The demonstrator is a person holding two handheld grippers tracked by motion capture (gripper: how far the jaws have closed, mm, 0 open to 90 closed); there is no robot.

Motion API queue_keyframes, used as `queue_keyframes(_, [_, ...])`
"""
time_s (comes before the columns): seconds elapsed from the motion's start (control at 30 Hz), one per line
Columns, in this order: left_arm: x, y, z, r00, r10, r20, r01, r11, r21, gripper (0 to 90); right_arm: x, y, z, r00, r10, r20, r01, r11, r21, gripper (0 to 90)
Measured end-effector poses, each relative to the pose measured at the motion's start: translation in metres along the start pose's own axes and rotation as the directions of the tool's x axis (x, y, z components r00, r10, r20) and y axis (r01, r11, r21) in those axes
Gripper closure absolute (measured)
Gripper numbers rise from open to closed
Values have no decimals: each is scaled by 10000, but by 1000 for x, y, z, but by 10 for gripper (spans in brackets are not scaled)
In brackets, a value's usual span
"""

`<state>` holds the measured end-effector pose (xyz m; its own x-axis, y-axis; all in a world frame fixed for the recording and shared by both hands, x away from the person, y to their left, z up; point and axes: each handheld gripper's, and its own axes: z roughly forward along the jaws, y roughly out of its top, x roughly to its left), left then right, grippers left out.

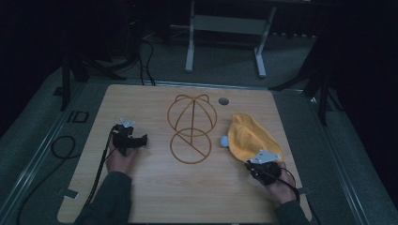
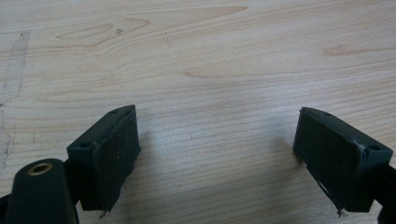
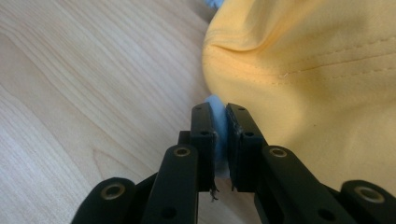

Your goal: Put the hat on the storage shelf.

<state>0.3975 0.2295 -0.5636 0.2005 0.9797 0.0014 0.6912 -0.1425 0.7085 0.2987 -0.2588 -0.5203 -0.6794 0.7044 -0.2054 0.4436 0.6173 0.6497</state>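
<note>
Two claws on desk (image 1: 155, 187). Right claw (image 3: 220, 140) clamped on pale blue edge at near corner of yellow cloth (image 1: 248, 138), lying right of wire frame (image 1: 191, 129). Left claw (image 2: 217, 154) wide apart over bare wood, left of frame, gripping nothing.

A wooden table (image 1: 155, 197) on grey floor (image 1: 225, 61), dark room beyond.

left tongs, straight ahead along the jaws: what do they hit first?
Probably the wire hat frame to their right. The left tongs stand open over bare table; the left gripper view shows nothing ahead, so depth is unsure.
</note>
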Motion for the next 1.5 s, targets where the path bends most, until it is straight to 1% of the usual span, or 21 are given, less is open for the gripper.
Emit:
queue_keyframes(0.13, [0,0,0,10000,-3,1,3,10000,-1,146,-2,8,-7,9999,-117,59,118,9997,-233,823])
queue_keyframes(0.3, [0,0,0,10000,-5,0,5,10000,-3,146,-2,17,-12,9996,-249,139,254,9990,-372,823])
queue_keyframes(0.47, [0,0,0,10000,-2,-1,2,10000,1,146,-5,23,-20,9995,-212,249,229,9973,-702,823])
queue_keyframes(0.6, [0,0,0,10000,-21,0,21,10000,-15,146,-7,27,-24,9993,-178,322,204,9964,-818,824])
queue_keyframes(0.63, [0,0,0,10000,-16,0,16,10000,-14,146,-9,30,-27,9991,-202,369,236,9953,-937,824])
queue_keyframes(0.83, [0,0,0,10000,-20,1,20,10000,-16,146,-10,38,-36,9989,-100,453,157,9920,-1253,824])
queue_keyframes(1.0, [0,0,0,10000,-16,1,16,10000,-14,146,-11,43,-41,9986,-199,492,267,9898,-1403,824])
queue_keyframes(1.03, [0,0,0,10000,-17,1,17,10000,-14,146,-10,46,-44,9987,-146,480,218,9880,-1530,824])
queue_keyframes(1.17, [0,0,0,10000,-19,3,19,10000,-15,146,-11,52,-50,9986,-148,502,233,9845,-1737,824])
queue_keyframes(1.37, [0,0,0,10000,-19,2,19,10000,-13,146,-11,59,-65,9986,-155,508,259,9769,-2119,824])
queue_keyframes(1.5, [0,0,0,10000,-19,4,19,10000,-15,146,-13,62,-73,9992,-80,394,174,9696,-2442,824])
